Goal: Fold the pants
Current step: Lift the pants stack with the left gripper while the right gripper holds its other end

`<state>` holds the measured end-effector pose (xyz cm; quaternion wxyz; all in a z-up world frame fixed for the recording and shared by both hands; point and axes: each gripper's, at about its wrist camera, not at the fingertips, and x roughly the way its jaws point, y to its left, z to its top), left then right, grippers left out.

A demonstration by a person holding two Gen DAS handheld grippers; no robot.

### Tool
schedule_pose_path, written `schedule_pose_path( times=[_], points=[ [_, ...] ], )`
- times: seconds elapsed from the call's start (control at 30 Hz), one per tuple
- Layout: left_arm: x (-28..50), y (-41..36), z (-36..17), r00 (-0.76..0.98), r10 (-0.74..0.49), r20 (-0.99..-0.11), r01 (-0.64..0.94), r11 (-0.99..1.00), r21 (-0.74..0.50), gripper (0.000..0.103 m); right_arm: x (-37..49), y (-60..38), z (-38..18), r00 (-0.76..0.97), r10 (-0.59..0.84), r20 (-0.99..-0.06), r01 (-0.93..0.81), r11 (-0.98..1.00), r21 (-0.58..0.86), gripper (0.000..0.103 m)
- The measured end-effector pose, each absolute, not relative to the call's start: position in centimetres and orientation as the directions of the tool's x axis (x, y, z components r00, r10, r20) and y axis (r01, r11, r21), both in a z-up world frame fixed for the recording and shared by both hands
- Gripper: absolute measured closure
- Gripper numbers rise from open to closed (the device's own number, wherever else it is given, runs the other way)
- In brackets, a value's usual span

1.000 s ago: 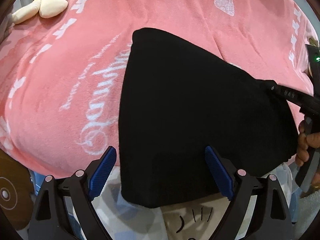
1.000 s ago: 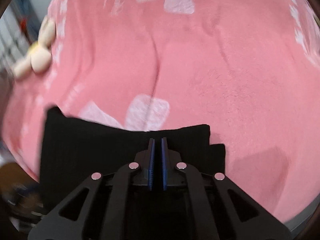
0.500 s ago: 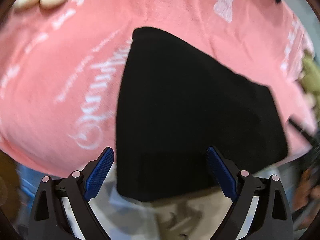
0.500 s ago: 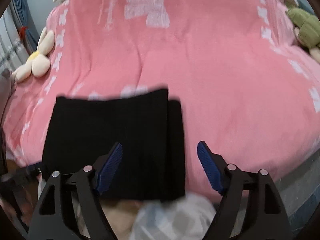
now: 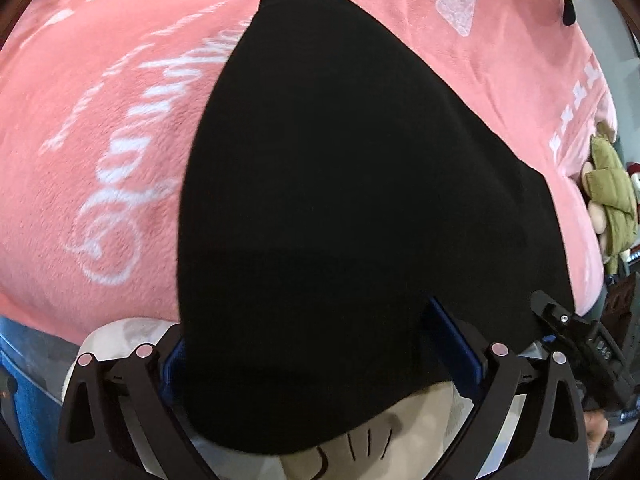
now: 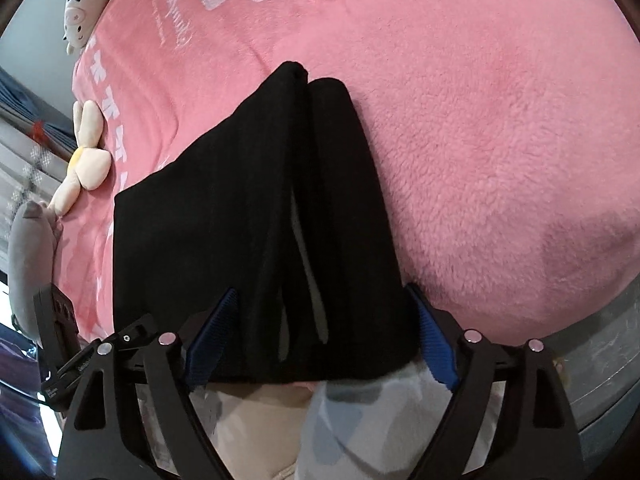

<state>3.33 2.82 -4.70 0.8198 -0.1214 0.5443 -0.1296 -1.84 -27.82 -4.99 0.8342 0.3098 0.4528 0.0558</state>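
Observation:
Black folded pants (image 5: pixel 360 184) lie on a pink blanket (image 5: pixel 100 140), their near end at the bed's edge. My left gripper (image 5: pixel 308 328) stands wide, jaws still opening. The near left corner of the pants covers its left pad, and the right pad (image 5: pixel 452 340) shows beside the cloth. In the right wrist view the pants (image 6: pixel 248 208) show layered folds. My right gripper (image 6: pixel 320 292) is opening too, with its pads on either side of the near right end and no grip. Each gripper shows in the other's view: the right (image 5: pixel 580 344), the left (image 6: pixel 60 328).
A flower plush (image 6: pixel 86 160), a cow plush (image 6: pixel 82 4) and a grey plush (image 6: pixel 30 248) lie along the blanket's left side. A green-clad plush (image 5: pixel 612 200) sits at the right edge. The person's patterned clothing (image 6: pixel 380 420) is just below the grippers. Open blanket stretches right of the pants.
The right gripper, shut over the pants' far edge a second ago, has opened, rolled and drawn back to their near end. The left gripper has sunk closer onto the near corner.

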Motion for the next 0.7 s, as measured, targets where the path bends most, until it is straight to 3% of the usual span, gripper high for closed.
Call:
schedule_pose_path(
  times=[0.2, 0.27, 0.33, 0.43, 0.6, 0.7],
  points=[
    [4.1, 2.0, -4.9, 0.371, -0.345, -0.862, 0.073, 0.936, -0.343, 0.005, -1.5, -27.3, -4.9, 0.584, 0.355, -0.730, 0.184, 0.818, 0.545, 0.021],
    [3.7, 1.7, -4.8, 0.375, -0.344, -0.861, 0.075, 0.937, -0.342, 0.005, -1.7, -27.2, -4.7, 0.589, 0.350, -0.729, 0.181, 0.822, 0.540, 0.025],
    [3.7, 1.6, -4.8, 0.378, -0.346, -0.859, 0.079, 0.936, -0.342, 0.005, -1.9, -27.1, -4.4, 0.598, 0.344, -0.724, 0.170, 0.829, 0.534, 0.042],
    [3.1, 1.2, -4.0, 0.372, -0.364, -0.854, 0.098, 0.930, -0.354, 0.023, -2.3, -25.8, -3.1, 0.618, 0.319, -0.719, 0.119, 0.865, 0.487, 0.062],
    [1.6, 1.4, -1.3, 0.392, -0.366, -0.844, 0.155, 0.931, -0.332, 0.059, -3.3, -24.5, -0.8, 0.644, 0.278, -0.712, 0.101, 0.892, 0.440, 0.068],
    [0.6, 1.3, 0.8, 0.421, -0.381, -0.823, 0.190, 0.925, -0.330, 0.067, -4.2, -24.3, 1.1, 0.667, 0.293, -0.685, 0.076, 0.888, 0.454, 0.069]
  ],
)
